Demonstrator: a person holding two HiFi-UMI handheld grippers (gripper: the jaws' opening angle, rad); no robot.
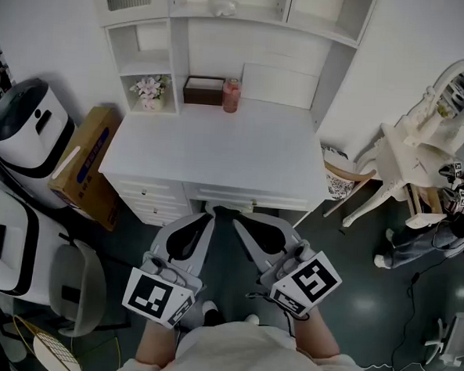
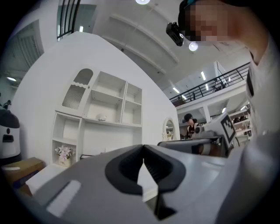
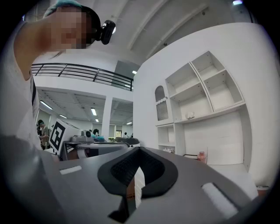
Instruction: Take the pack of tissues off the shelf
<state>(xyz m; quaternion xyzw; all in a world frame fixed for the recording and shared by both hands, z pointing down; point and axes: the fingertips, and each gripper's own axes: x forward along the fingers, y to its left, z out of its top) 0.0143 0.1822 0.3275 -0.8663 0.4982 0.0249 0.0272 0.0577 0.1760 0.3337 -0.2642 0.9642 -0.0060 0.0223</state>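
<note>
White pack of tissues [image 1: 222, 6], or what looks like it, sits on the shelf [image 1: 258, 15] above the worktop [image 1: 210, 152], untouched. Left tool [image 1: 209, 217] and right tool [image 1: 239, 222] hang just short of the worktop's front edge, both pinched shut on nothing. Nothing's done yet imo: reach, grab and lift off are all left.

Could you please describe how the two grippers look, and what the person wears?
The left gripper and the right gripper look alike: light grey, wedge-shaped jaws with black ribbed pads. Each carries a white cube printed with black square markers. The person wears a light top.
</note>
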